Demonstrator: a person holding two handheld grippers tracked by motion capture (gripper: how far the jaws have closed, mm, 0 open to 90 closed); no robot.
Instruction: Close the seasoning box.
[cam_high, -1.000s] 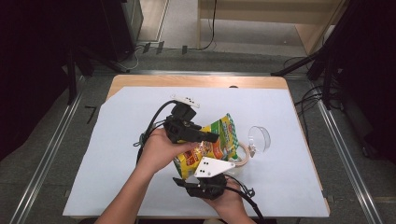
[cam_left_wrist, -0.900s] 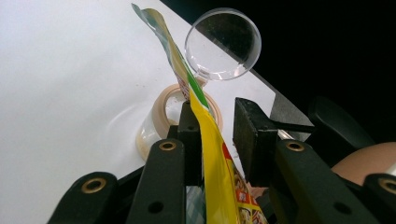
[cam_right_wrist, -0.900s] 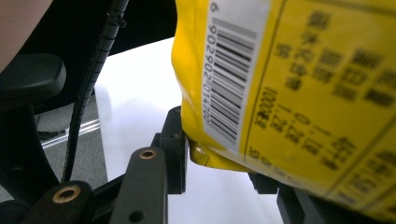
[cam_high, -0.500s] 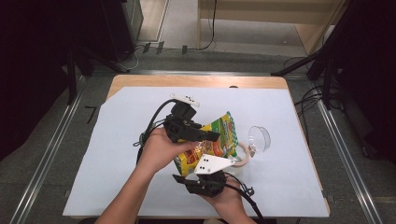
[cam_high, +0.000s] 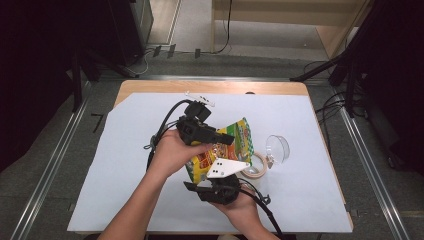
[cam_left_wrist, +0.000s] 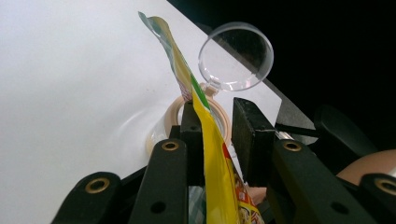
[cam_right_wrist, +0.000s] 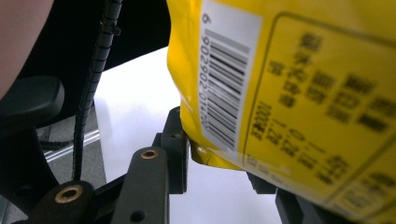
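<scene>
High view: left gripper (cam_high: 227, 139) and right gripper (cam_high: 212, 187) both on the yellow snack bag (cam_high: 235, 142), held up above the white sheet (cam_high: 125, 165), roll of tape (cam_high: 256, 167) and clear cup (cam_high: 276, 148) just beside.

Left gripper view: bag edge (cam_left_wrist: 210, 140) running up between the jaws, resting against the left one, a gap on the right (narrow, not pinching). Tape roll (cam_left_wrist: 175, 109) and cup (cam_left_wrist: 236, 56) beyond.

Right gripper view: clamped tight on the bag's lower corner (cam_right_wrist: 205, 156), barcode side facing.

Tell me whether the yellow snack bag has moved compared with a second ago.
No. The yellow snack bag sits just as it did beside the roll of beige tape and clear plastic cup, held between both grippers.
</scene>
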